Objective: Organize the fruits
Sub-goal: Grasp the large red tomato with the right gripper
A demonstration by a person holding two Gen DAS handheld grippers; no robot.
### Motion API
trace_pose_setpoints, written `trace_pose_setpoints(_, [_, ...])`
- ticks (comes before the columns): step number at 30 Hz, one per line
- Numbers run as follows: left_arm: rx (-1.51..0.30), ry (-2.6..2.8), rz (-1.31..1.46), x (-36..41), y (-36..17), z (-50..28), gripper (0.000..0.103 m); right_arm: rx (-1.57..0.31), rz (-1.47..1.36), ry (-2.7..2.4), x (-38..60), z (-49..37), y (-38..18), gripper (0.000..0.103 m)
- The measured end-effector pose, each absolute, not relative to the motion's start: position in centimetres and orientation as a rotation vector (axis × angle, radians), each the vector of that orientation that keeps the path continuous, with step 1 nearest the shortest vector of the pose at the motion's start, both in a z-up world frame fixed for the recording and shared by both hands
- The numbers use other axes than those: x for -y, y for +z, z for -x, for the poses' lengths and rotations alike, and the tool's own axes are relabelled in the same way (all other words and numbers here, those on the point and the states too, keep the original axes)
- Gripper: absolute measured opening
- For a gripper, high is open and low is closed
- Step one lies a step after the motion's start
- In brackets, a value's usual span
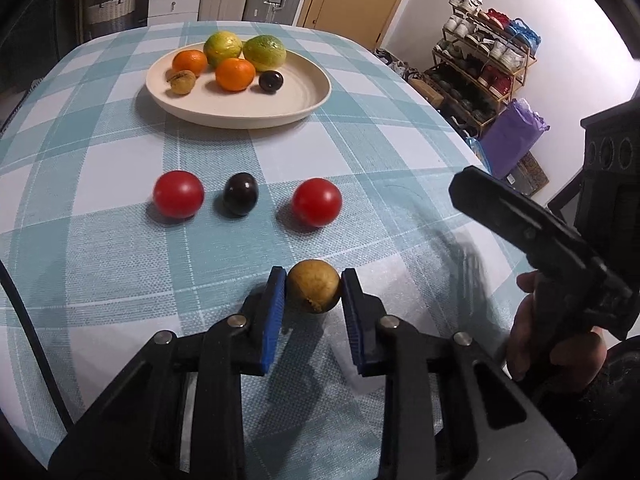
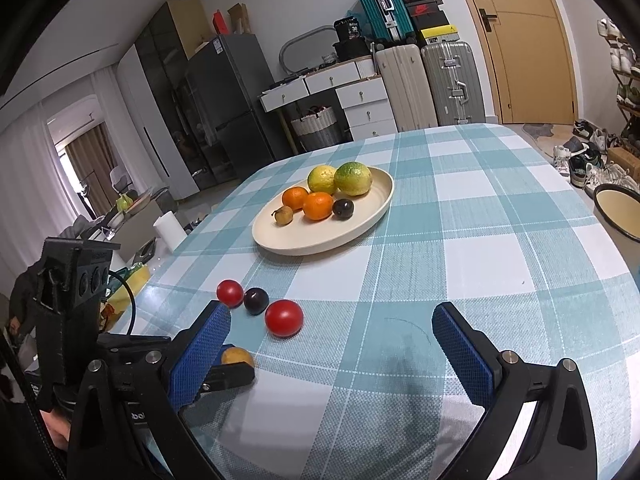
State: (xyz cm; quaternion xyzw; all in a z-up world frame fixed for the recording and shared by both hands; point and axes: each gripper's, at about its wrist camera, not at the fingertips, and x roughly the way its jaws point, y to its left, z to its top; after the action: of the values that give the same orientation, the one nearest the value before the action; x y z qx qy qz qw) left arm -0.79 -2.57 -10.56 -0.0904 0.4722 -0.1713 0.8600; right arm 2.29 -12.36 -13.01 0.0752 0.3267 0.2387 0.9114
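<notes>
My left gripper (image 1: 313,280) is shut on a small brown-yellow fruit (image 1: 314,286) low over the checked tablecloth; the fruit also shows in the right wrist view (image 2: 237,357). Ahead lie two red tomatoes (image 1: 178,193) (image 1: 316,202) with a dark plum (image 1: 240,193) between them. A cream plate (image 1: 296,96) farther back holds two green-yellow citrus, two oranges (image 1: 235,74), a brown fruit and a dark plum. My right gripper (image 2: 332,336) is open and empty above the table, to the right of the left gripper.
The table's right edge drops off toward a shoe rack (image 1: 488,60) and a purple bag (image 1: 512,136). A cream bowl (image 2: 618,212) stands off the table's right edge. Suitcases (image 2: 448,80) and drawers stand beyond the far edge.
</notes>
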Motion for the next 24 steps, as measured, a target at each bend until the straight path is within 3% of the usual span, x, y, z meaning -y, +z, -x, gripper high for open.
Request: trace_pose_setpoints(24, [-0.901,-0.285,0.286,-3.1,-7.7,1.8,0.025,-0.831,-0.061,0.550,7.2,-5.7,-15.3,0.102])
